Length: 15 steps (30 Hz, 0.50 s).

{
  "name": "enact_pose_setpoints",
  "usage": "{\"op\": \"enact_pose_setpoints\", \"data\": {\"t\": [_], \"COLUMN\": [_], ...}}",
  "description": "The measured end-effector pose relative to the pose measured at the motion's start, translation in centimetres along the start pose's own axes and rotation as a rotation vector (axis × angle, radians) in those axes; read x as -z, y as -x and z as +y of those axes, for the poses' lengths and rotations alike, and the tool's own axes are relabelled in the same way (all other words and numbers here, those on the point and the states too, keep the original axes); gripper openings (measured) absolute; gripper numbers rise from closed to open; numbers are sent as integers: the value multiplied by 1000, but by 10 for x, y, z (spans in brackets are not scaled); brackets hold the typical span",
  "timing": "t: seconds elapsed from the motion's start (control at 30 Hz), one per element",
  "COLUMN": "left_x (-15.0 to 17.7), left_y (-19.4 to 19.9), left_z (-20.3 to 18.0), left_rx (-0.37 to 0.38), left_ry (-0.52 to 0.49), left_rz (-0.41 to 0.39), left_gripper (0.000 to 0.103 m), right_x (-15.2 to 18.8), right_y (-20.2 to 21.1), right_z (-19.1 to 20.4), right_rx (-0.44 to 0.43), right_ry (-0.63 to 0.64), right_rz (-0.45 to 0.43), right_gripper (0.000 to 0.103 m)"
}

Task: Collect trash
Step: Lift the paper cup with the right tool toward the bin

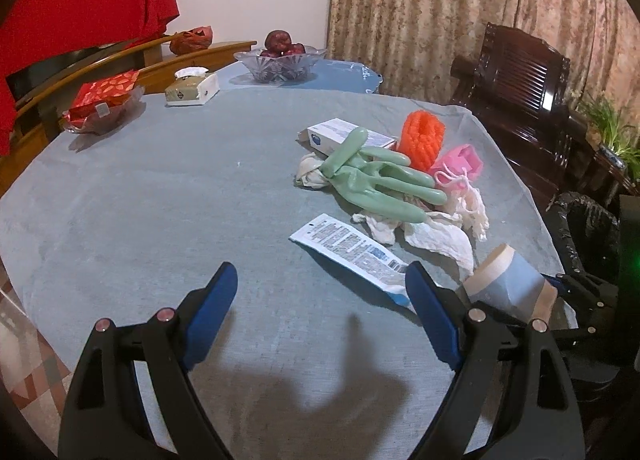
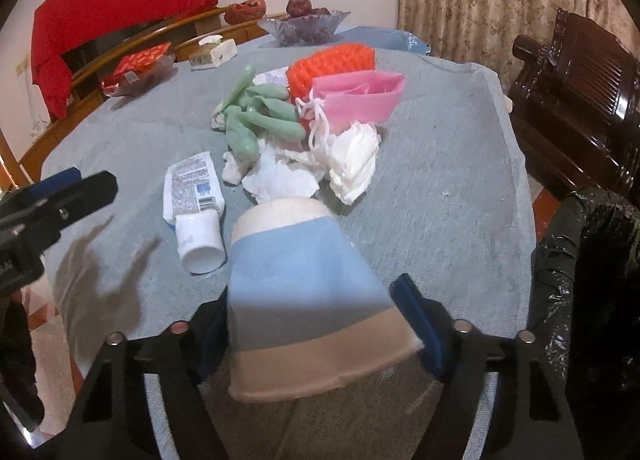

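Observation:
My right gripper (image 2: pixel 312 324) is shut on a blue, tan and white paper cup (image 2: pixel 304 300), held over the table's near edge; the cup also shows in the left wrist view (image 1: pixel 508 284). My left gripper (image 1: pixel 320 300) is open and empty above the grey tablecloth (image 1: pixel 160 199). Just ahead of it lies a flattened white tube (image 1: pixel 352 252), also in the right wrist view (image 2: pixel 192 191). Beyond lie a green rubber glove (image 1: pixel 380 179), crumpled white tissues (image 1: pixel 436 236), a pink bag (image 1: pixel 460 159), an orange foam net (image 1: pixel 424 135) and a small box (image 1: pixel 340 133).
A bin lined with a black bag (image 2: pixel 592 260) stands at the right of the table. A dark wooden chair (image 1: pixel 520 87) is behind it. A glass fruit bowl (image 1: pixel 280 59), a tissue box (image 1: pixel 192 87) and a dish of red packets (image 1: pixel 104 103) sit at the far side.

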<state>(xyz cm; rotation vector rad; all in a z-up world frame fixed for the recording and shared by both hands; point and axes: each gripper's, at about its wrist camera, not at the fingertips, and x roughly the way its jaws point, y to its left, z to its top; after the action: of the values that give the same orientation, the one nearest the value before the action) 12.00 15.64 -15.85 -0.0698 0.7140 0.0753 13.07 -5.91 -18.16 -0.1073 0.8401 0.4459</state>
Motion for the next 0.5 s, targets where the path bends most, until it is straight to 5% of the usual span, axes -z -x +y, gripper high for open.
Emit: {"op": "enact_pose_setpoints", "data": {"t": [0.2,0.5], "left_x": [1,3], "left_y": [-1,-8], "left_z": [-13,-37], "left_rx": [19,36], "left_ry": [-15,-33], "left_rz": [5,25], "left_gripper": [83,83], "right_x": [-5,-16], "right_y": [8,33], "right_z": [0,-16], "right_rx": [-28,-18], "right_ry": [9,-40], "right_rz": [-22,-94], "right_gripper": [52,49]}}
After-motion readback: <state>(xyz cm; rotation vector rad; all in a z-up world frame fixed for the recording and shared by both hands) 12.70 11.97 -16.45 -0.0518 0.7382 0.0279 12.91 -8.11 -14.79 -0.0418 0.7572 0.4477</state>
